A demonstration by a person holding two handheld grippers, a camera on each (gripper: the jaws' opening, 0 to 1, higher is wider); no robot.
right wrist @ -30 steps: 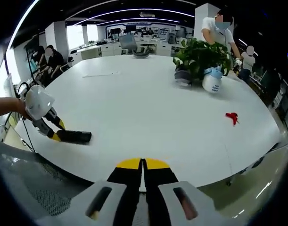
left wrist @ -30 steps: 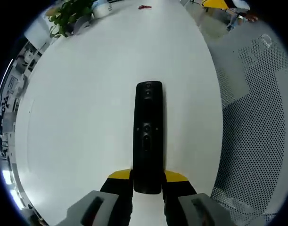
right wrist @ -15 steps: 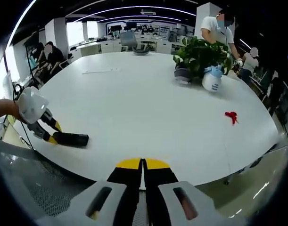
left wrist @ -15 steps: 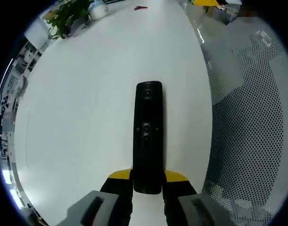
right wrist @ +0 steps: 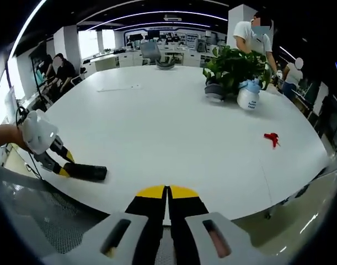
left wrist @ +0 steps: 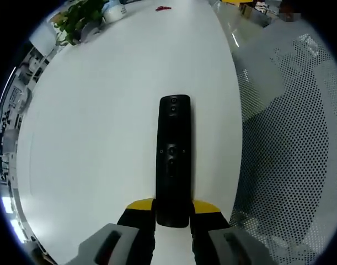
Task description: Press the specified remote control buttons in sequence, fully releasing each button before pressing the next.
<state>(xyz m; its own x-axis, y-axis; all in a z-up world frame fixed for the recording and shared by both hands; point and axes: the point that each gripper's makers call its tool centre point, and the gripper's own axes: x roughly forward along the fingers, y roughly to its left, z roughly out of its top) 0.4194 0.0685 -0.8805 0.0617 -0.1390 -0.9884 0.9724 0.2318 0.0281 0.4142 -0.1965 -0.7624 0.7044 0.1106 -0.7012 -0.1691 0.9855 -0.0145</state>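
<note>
Remote control, black, long and slim, at centre of the left gripper view, lengthwise up the frame, near end clamped between the yellow-tipped jaws of the left gripper, buttons facing up, far end toward upper centre. White table beneath, its curved edge running down the right half of the frame; perforated grey chair back beyond that edge at right. Potted plant at upper left, small red object at top centre. In the right gripper view: right gripper at lower centre, yellow-tipped jaws pressed together with nothing between them, held off the near table edge. At left of that frame, left gripper with white body, gripped by a hand, remote control lying flat on table near its left edge. Potted plant and white spray bottle at upper right, touching or just beside each other; red object at right, well apart from the remote control. Seated and standing persons in the background.
</note>
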